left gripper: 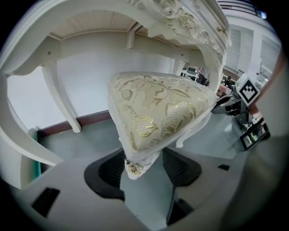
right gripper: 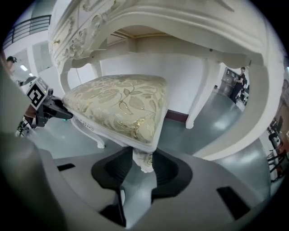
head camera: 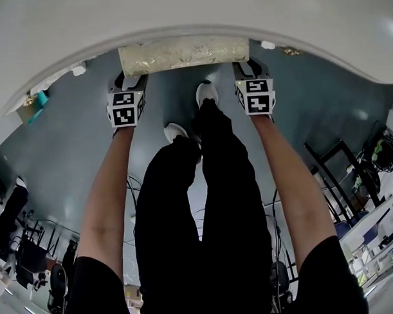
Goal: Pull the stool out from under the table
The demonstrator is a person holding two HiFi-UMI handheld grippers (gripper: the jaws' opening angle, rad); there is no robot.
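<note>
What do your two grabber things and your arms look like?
The left gripper and right gripper are grey. Each has two black ribbed pads and carries a white cube with black square markers. The person wears short black sleeves, and the arms are bare below them.

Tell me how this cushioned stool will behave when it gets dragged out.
Probably stiff: the stool has a carved solid frame, so it should follow as one piece. Likely to slide rather than roll, on slim curved legs over a glossy floor. It may twist if pulled unevenly, since the left gripper and right gripper hold only its front corners.
</note>
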